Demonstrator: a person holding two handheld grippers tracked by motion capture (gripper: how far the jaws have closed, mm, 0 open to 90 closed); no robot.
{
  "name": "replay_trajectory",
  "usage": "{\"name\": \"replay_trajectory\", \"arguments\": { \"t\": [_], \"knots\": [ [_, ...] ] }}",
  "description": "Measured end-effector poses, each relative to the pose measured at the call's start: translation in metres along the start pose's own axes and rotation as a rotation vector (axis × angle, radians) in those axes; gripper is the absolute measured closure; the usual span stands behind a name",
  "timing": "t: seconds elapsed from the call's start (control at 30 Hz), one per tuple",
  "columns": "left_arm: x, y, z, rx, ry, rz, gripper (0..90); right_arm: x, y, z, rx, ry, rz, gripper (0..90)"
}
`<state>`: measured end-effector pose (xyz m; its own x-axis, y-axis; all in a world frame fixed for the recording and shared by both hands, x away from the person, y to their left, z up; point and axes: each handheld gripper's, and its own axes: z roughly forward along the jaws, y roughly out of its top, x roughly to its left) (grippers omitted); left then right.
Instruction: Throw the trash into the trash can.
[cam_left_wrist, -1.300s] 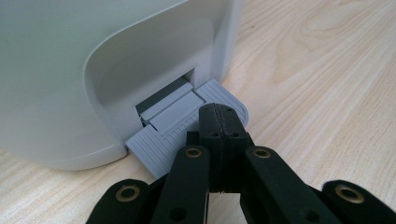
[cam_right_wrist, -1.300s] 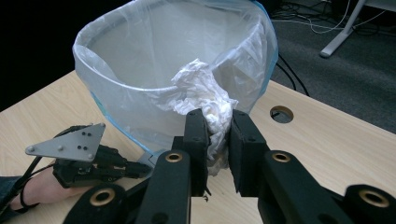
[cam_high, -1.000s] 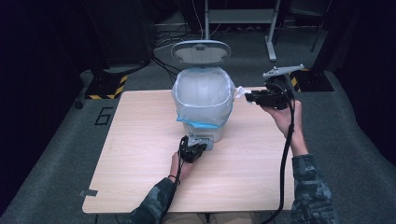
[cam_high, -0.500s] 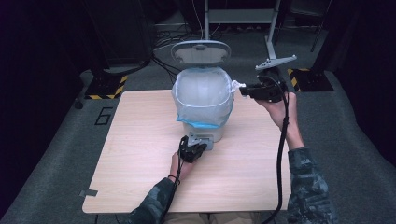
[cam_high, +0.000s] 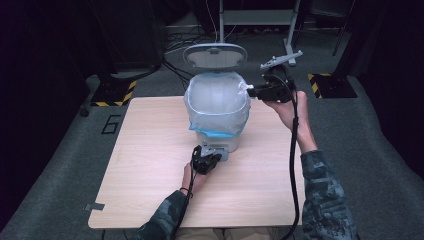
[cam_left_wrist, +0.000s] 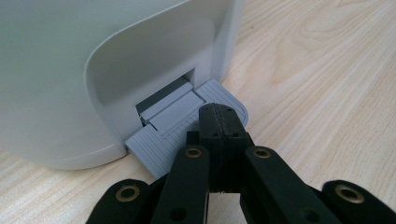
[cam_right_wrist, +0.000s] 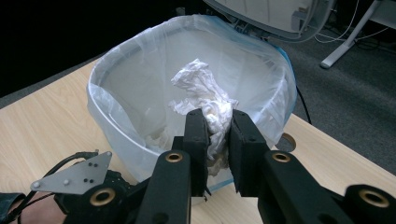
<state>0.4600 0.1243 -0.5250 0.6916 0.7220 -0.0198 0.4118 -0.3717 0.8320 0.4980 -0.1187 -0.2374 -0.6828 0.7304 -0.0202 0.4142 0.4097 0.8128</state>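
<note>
Two tools are sharing the work: my left tool (cam_left_wrist: 218, 122), jaws pressed together, is pushing down the grey ribbed pedal (cam_left_wrist: 187, 135) to keep the white bin's lid (cam_high: 215, 54) raised, while my right tool (cam_right_wrist: 215, 128) is pinching crumpled white tissue (cam_right_wrist: 203, 95) at the far right rim of the clear liner bag (cam_right_wrist: 140, 51) for dropping.

Small white plastic pedal bin (cam_high: 216, 141) stands upright mid-table, lid (cam_high: 215, 54) swung up at the back. Translucent bag liner (cam_high: 216, 107) with a blue edge is folded over the rim, mouth wide open. Grey ribbed foot pedal (cam_left_wrist: 187, 128) sticks out at the bin's base, low against the wood tabletop. Crumpled white tissue wad (cam_right_wrist: 205, 100) is at the bin's right rim, level with the liner mouth, bunched and creased, off the table.
</note>
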Motion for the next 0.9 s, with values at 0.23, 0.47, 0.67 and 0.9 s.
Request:
{"name": "replay_trajectory", "arguments": {
  "t": [0.23,0.47,0.67,0.9],
  "knots": [
    [0.000,0.000,0.000,0.001,-0.002,0.000,89.9,0.004,0.009,0.013,0.030,0.004,-0.019,78.7],
    [0.000,0.000,0.000,0.000,-0.002,-0.001,89.8,0.008,0.016,0.028,0.057,0.003,-0.032,78.8],
    [0.000,0.000,0.000,0.004,-0.003,0.000,89.8,0.012,0.022,0.040,0.088,-0.002,-0.038,78.9],
    [0.000,0.000,0.000,0.002,-0.003,0.000,89.8,0.017,0.027,0.055,0.109,-0.005,-0.053,79.2]
  ]
}}
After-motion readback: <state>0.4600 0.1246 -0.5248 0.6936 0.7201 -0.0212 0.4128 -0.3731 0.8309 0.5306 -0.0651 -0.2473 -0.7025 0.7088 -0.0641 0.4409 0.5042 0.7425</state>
